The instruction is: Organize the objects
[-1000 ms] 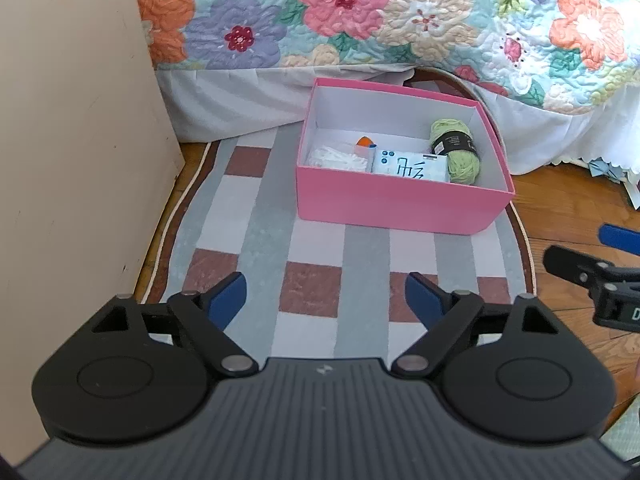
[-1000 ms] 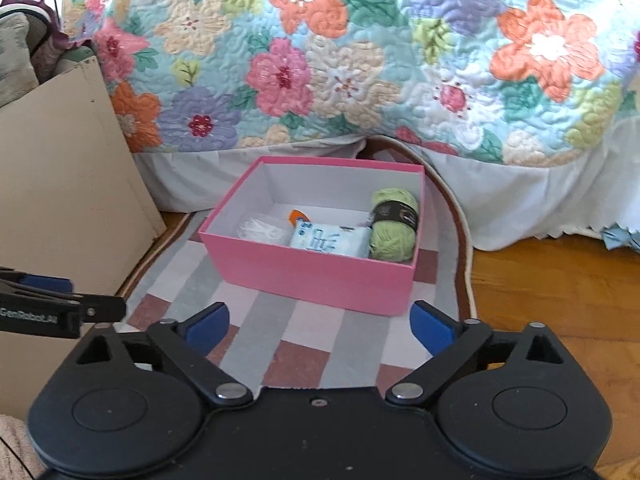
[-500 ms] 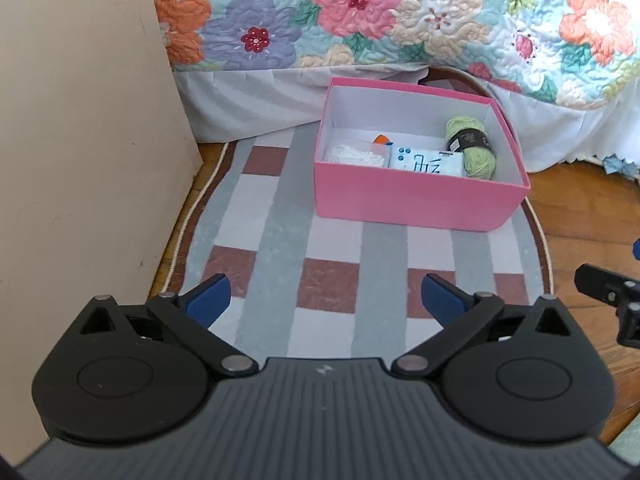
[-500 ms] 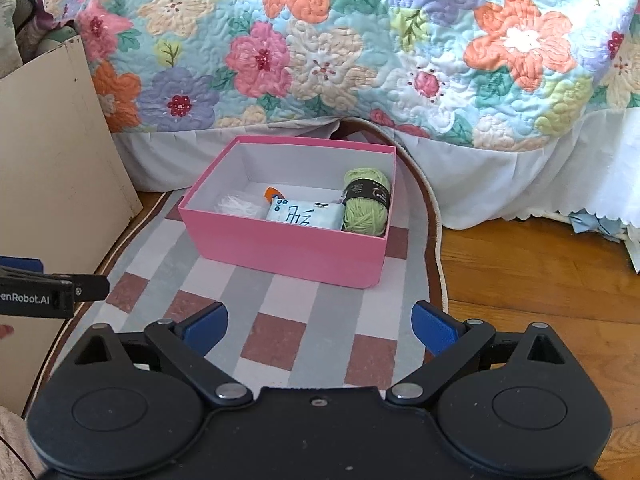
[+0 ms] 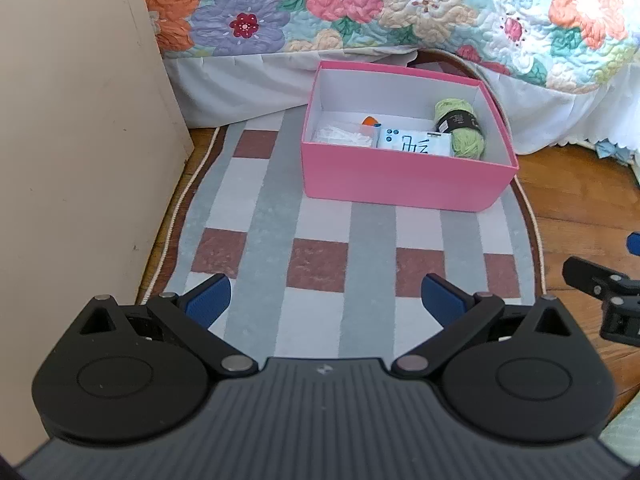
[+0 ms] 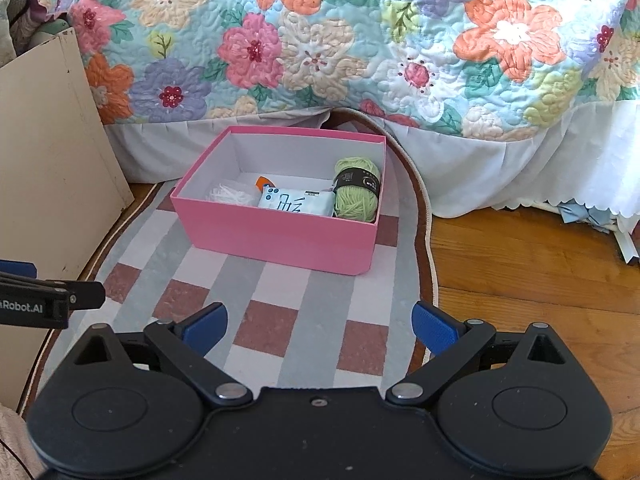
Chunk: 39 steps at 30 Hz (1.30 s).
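Above the checked rug [image 5: 316, 216], the left gripper [image 5: 324, 300] and the right gripper [image 6: 320, 322] both hung with jaws spread wide and nothing between them. Ahead of them stood the pink box [image 6: 280, 232] on the rug, near the bed's floral quilt [image 6: 360, 40]. Inside it lay a green yarn ball [image 6: 356, 196], a white-blue packet [image 6: 296, 202] and a white bundle [image 6: 230, 192], close together.

Orange item [image 6: 264, 181] mostly hidden behind white packet [image 6: 296, 203]; packet's lettering illegible.
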Available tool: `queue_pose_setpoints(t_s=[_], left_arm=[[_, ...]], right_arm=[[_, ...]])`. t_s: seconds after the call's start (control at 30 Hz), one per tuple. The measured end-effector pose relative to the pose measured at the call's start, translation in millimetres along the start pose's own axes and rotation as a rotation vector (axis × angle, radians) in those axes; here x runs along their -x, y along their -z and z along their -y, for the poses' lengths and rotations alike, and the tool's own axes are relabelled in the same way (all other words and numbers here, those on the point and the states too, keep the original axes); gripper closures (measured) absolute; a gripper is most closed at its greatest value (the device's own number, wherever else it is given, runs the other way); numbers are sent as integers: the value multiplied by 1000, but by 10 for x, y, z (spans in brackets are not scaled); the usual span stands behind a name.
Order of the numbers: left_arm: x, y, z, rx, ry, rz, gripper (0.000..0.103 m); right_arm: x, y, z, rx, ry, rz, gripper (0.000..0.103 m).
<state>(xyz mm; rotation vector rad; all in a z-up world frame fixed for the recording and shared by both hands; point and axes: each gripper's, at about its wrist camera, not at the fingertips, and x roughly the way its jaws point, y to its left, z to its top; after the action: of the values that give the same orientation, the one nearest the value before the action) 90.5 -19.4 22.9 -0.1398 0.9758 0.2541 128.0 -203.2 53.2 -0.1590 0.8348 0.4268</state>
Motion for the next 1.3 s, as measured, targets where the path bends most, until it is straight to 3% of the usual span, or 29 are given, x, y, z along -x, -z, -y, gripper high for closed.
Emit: queue_pose_setpoints(t_s=[0.17,0.47,1.3], left_arm=[[29,2,-2,4,-9,6,0],[-24,-13,-33,22,-6,-59,0],[-12,0,15,-32,-67,-64,0]], right_arm=[[30,9,0,0,17,-5,3],[45,12,10,-6,30,-25,3],[61,31,48,-28,49,-61,3]])
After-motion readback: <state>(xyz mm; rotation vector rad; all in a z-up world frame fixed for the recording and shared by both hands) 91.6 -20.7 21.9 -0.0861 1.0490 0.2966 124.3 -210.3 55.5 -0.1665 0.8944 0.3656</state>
